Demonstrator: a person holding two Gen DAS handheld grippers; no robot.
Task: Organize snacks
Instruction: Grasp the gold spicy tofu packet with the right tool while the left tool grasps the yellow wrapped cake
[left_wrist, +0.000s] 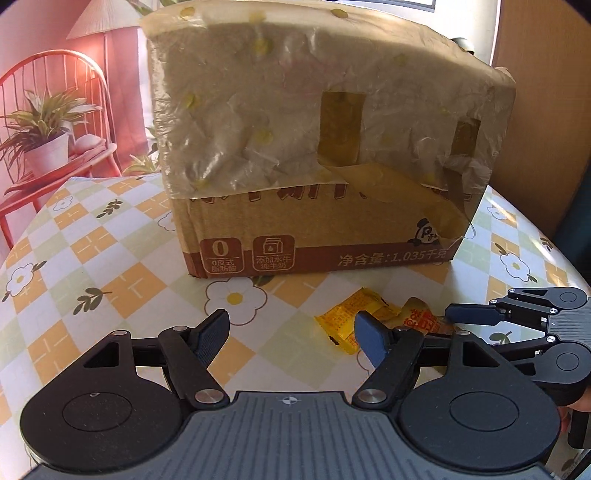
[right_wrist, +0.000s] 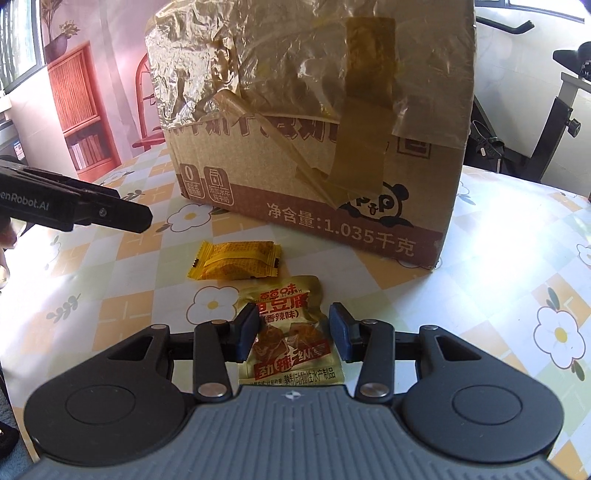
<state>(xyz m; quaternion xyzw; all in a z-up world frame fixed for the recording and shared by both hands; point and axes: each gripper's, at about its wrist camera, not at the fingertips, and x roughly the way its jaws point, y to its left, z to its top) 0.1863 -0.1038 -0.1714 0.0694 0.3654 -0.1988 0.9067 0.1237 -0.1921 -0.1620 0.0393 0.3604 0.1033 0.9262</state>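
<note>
Tofu snack packet (right_wrist: 291, 332) between part-open right gripper (right_wrist: 293, 330) pads, grip unclear; left gripper (left_wrist: 291, 334) wide, empty.

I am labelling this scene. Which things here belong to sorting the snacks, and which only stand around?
Belong to the job:
- gold tofu snack packet
- yellow snack packet
- cardboard box

Only standing around:
- flowered tablecloth
- exercise bike
- room backdrop
</note>
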